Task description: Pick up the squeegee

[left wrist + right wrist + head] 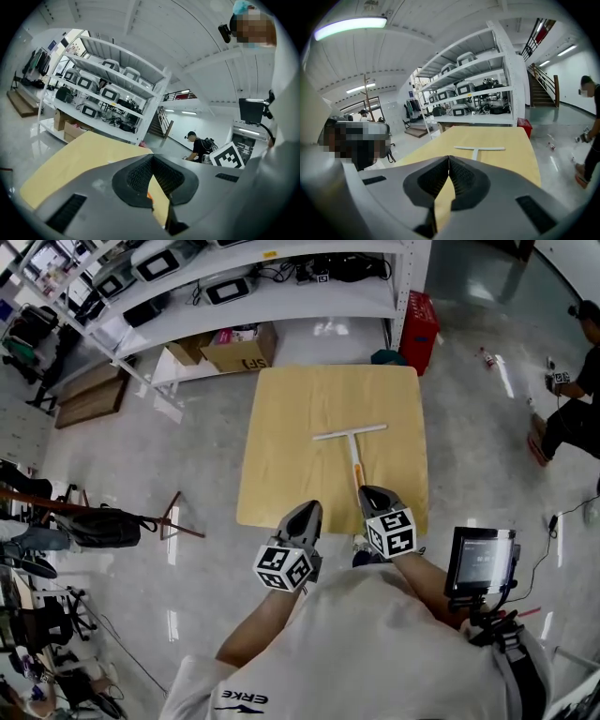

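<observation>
Metal shelving (pixel 281 292) and glossy floor (pixel 141 474) surround the wooden surface (pixel 281 427), where the squeegee (pixel 352 435) lies flat, its handle pointing back at the right tool (pixel 371 493), handy for grasping. That and the left tool (pixel 308 510) are pinched closed, empty.

The head view looks steeply down from above the person onto the whole counter (pixel 281 418), with the left tongs (pixel 307 514) and right tongs (pixel 373 495) at its near edge. Each gripper view sits low and close behind its own tongs, facing across the counter from that edge towards the shelving (pixel 473 89) beyond the far edge. All three views share the counter and that shelving.
</observation>
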`<action>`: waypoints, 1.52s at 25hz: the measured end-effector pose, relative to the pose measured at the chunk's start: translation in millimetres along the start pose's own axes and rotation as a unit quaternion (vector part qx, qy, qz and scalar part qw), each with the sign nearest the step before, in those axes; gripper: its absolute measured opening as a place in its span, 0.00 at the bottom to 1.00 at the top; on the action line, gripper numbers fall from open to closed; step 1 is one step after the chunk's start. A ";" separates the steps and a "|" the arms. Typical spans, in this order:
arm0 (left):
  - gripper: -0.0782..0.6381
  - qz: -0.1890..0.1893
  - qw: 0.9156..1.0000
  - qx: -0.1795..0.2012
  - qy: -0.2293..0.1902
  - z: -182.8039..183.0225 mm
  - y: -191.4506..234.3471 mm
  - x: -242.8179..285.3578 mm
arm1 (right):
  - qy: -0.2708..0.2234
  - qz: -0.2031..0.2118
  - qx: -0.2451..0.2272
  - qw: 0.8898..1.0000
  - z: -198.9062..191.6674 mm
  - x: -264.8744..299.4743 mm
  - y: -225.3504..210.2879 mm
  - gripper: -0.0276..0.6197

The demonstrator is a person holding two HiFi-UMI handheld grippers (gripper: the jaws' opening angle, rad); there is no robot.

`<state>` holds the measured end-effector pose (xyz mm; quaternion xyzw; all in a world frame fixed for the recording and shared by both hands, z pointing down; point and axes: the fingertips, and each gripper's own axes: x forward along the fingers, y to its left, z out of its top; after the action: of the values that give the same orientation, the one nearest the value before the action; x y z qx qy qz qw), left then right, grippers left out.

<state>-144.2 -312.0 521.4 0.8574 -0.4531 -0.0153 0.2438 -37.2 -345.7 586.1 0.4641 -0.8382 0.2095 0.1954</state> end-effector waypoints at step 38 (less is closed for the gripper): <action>0.12 0.079 0.993 -0.039 0.077 -36.9 78.1 28.1 | 0.171 -0.048 -0.022 0.984 -98.2 127.0 -51.8 0.30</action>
<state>-178.7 -355.9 593.1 0.8074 -0.4982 0.0518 0.3117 -42.1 -406.8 743.3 0.4564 -0.7735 0.2581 0.3560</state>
